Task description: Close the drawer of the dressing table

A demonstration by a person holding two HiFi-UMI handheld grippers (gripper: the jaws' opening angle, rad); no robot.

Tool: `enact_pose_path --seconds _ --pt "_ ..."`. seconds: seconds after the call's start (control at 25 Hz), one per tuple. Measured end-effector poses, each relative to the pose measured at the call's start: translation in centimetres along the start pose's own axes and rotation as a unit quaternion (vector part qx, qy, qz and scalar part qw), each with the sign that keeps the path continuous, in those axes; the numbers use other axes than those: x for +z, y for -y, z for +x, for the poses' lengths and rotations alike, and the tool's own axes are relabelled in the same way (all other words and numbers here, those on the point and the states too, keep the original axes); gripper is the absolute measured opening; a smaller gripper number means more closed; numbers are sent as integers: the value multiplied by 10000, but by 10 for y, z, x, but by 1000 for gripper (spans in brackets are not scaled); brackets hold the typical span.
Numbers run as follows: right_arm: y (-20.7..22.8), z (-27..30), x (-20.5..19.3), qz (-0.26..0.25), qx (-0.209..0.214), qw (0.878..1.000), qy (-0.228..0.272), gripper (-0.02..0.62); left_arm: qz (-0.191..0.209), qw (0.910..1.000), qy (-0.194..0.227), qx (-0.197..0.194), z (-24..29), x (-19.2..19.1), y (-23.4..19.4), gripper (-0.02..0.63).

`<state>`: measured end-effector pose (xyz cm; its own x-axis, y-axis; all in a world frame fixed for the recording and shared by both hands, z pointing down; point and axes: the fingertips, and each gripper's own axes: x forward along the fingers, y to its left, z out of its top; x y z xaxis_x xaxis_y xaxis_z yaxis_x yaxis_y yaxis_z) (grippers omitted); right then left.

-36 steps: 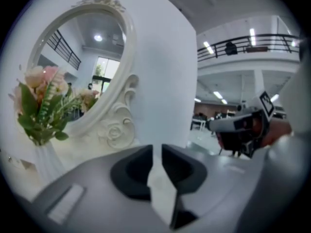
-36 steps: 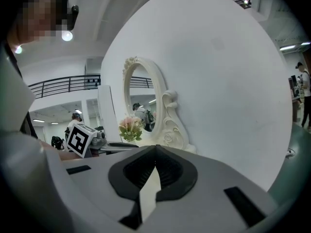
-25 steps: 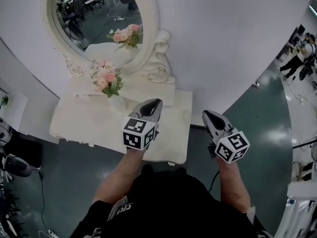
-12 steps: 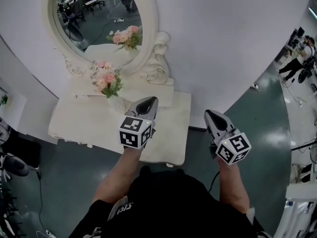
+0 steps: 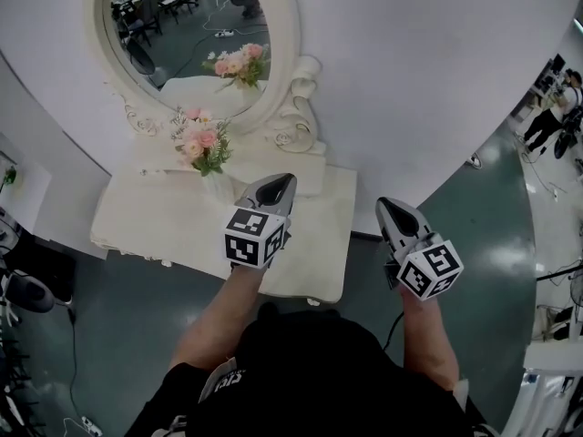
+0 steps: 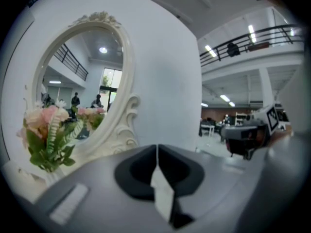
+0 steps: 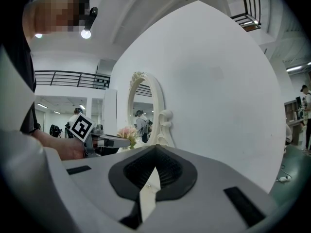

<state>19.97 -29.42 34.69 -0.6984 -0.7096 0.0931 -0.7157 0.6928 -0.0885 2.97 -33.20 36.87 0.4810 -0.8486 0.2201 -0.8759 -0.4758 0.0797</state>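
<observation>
Left hand-held gripper [image 5: 288, 182] is pinched fully together with nothing in it. It hangs over the right part of the dressing table [image 5: 155, 230], just beside the little vase [image 5: 219, 188] of pink flowers [image 5: 202, 146]. Right hand-held gripper [image 5: 383, 206] is closed and empty too, off the table's right edge over the green floor [image 5: 118, 326], touching nothing as far as I can see.

The drawer, honestly, I can't see its front at all. It'd sit under the table's near edge, and the head view looks steeply down on the top, so that face is hidden. Nothing juts out toward the person the way a pulled-out drawer would. My guess is it's either already pushed in or open only a crack.

The gripper views don't help, since both just look past shut jaws at the oval mirror [image 6: 80, 81] and the white wall [image 7: 218, 81].

If it's in, the job's basically done. If not, someone's got to drop a hand to the drawer front and shove it home.
</observation>
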Motion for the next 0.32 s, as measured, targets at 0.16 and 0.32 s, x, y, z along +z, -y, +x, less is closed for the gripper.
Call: enact_pose_path --seconds 0.16,0.32 --pt "-1 4 2 -16 28 10000 17 -8 17 10000 15 8 -1 2 -2 15" --pt "-5 6 4 11 77 10000 35 -8 85 9999 40 46 -6 4 -6 15"
